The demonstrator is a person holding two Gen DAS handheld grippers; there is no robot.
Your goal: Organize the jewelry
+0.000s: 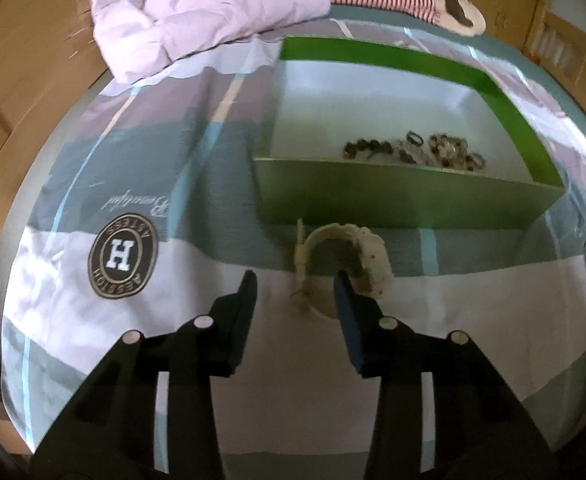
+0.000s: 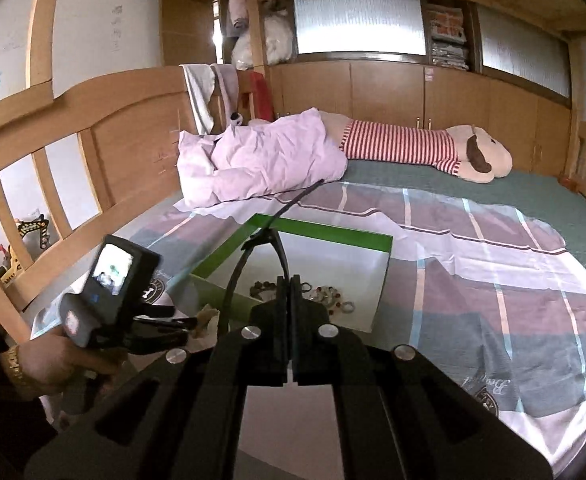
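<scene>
A green box [image 1: 397, 196] with a white inside holds a pile of dark beaded jewelry [image 1: 413, 150]. A cream ruffled hairband [image 1: 369, 252] lies on the bedsheet just in front of the box. My left gripper [image 1: 295, 280] is open, with its right finger over the hairband's loop. My right gripper [image 2: 291, 280] is shut on a thin black headband [image 2: 253, 248] that arches up over the box [image 2: 381, 280]. The jewelry pile shows in the right wrist view [image 2: 325, 294]. The left gripper [image 2: 181, 326] shows there at the box's near left corner.
The bed carries a plaid sheet [image 1: 133, 152] with round logo patches. A lilac pillow [image 2: 261, 160] and a striped plush toy [image 2: 421, 146] lie at the far side. A wooden headboard [image 2: 93, 128] stands on the left, wooden cabinets behind.
</scene>
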